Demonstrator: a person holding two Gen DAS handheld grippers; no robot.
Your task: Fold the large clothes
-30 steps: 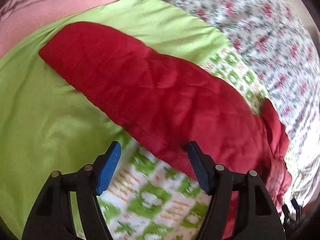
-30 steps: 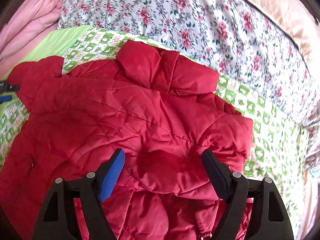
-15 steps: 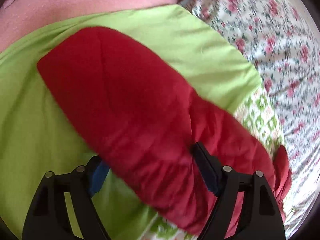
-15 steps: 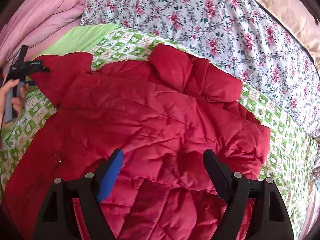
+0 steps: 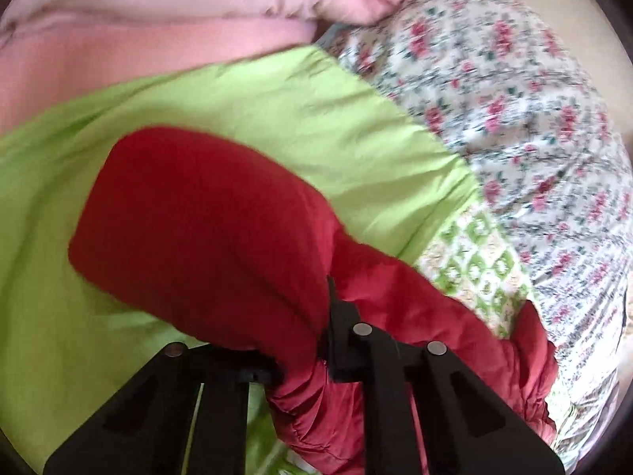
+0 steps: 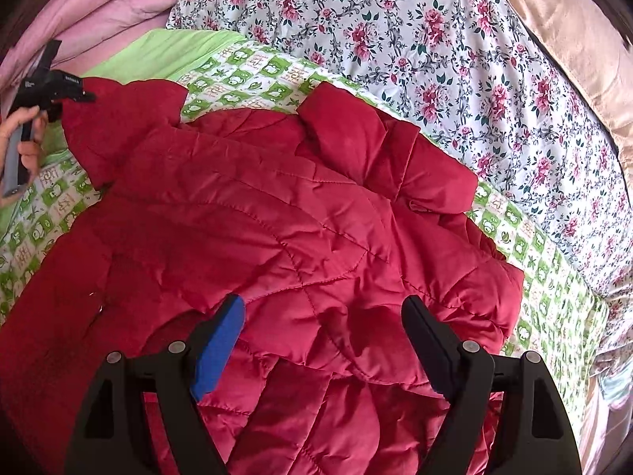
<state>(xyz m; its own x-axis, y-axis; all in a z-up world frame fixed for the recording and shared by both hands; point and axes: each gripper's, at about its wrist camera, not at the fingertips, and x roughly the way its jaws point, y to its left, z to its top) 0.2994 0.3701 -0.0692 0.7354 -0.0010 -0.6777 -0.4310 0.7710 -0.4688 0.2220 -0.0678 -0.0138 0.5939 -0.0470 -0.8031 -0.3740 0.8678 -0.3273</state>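
A big red jacket lies spread out on the green patterned sheet on the bed. The left gripper is pinching the end of the red sleeve, and the cloth bunches up between its fingers over the plain green sheet. The right gripper hangs over the jacket's middle with its fingers wide apart, holding nothing.

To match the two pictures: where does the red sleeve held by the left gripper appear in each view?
Left wrist: sleeve fills the centre, clamped in the left gripper.
Right wrist: sleeve at upper left, beside the left gripper.
Shared landmark: green checked sheet.
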